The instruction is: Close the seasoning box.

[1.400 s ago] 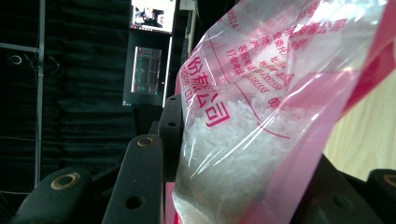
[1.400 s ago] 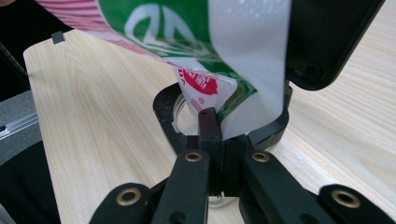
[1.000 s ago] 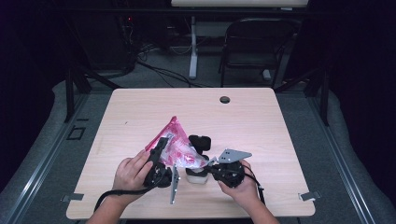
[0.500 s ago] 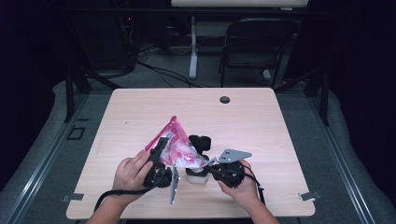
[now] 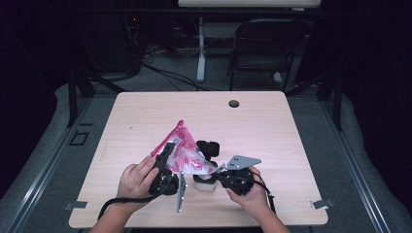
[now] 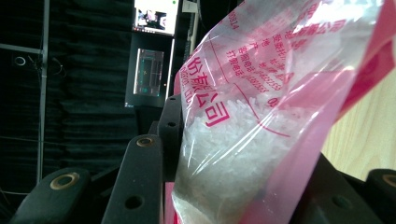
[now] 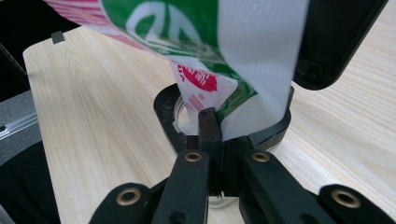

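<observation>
Two grippers share one load: a pink printed plastic bag (image 5: 183, 151) of white grains, held tilted above the near middle of the table (image 5: 272, 131), its lower corner directed into a small clear jar (image 5: 204, 181) that stands between the two hands. The left gripper (image 5: 167, 158) clamps the body of the bag; in the left gripper view the grain-filled film (image 6: 261, 140) sits between its black jaws. The right gripper (image 5: 219, 171) has its jaws fully closed, pinching the bag's lower corner (image 7: 219, 112) just over the jar's mouth (image 7: 187, 122), which is ringed by a black collar (image 7: 163, 109).

Judged risks: if the pinched corner drifts off the mouth, grains would scatter on the wood. If the left gripper tips the bag too steeply, the flow could overrun the small jar. A tug by the right gripper, which is very close to the rim, could tip the light jar, since neither gripper holds it. The thin film could also slip or tear under the clamp.

Around: a black block-shaped object (image 5: 208, 148) stands just behind the jar, near the bag, and limits room on the far side. A dark round grommet (image 5: 234, 103) lies well apart near the far edge. A chair (image 5: 265, 46) stands beyond the table, clear of the work.
</observation>
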`<state>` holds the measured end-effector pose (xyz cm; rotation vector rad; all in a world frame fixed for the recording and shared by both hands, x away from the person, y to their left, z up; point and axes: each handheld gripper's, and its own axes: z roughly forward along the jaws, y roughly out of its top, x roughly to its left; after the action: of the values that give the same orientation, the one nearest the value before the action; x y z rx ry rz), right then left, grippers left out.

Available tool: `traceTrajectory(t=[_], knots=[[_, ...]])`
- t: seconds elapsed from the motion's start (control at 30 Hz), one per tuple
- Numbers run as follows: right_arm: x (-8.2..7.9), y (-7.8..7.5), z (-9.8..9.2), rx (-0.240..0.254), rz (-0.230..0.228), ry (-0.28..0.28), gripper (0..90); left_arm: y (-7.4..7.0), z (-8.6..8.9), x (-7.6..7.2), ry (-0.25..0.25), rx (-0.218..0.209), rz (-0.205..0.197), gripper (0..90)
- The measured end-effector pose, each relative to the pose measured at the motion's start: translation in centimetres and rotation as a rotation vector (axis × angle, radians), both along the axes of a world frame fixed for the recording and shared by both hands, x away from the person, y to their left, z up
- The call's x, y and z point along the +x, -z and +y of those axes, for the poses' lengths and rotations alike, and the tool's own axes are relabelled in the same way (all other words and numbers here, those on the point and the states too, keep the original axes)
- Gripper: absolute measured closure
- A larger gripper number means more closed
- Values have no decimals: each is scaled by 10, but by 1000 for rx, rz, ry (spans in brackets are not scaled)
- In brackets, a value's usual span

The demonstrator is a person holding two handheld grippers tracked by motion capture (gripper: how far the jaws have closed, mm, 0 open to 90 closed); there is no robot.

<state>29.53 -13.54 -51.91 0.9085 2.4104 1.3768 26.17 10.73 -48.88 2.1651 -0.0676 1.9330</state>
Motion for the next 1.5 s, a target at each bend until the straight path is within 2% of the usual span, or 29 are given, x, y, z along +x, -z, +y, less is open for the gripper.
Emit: traceTrajectory(t=[0.23,0.43,0.9,1.5], knots=[[0,0,1,-2,2,0,900,0,0,0,-5,-2,8,655],[0,1,1,-3,5,-1,900,0,0,0,5,-5,-5,655],[1,1,1,10,11,0,900,-2,0,-1,0,-12,-1,655],[1,2,1,14,12,1,900,-3,0,-2,11,-16,-16,656]])
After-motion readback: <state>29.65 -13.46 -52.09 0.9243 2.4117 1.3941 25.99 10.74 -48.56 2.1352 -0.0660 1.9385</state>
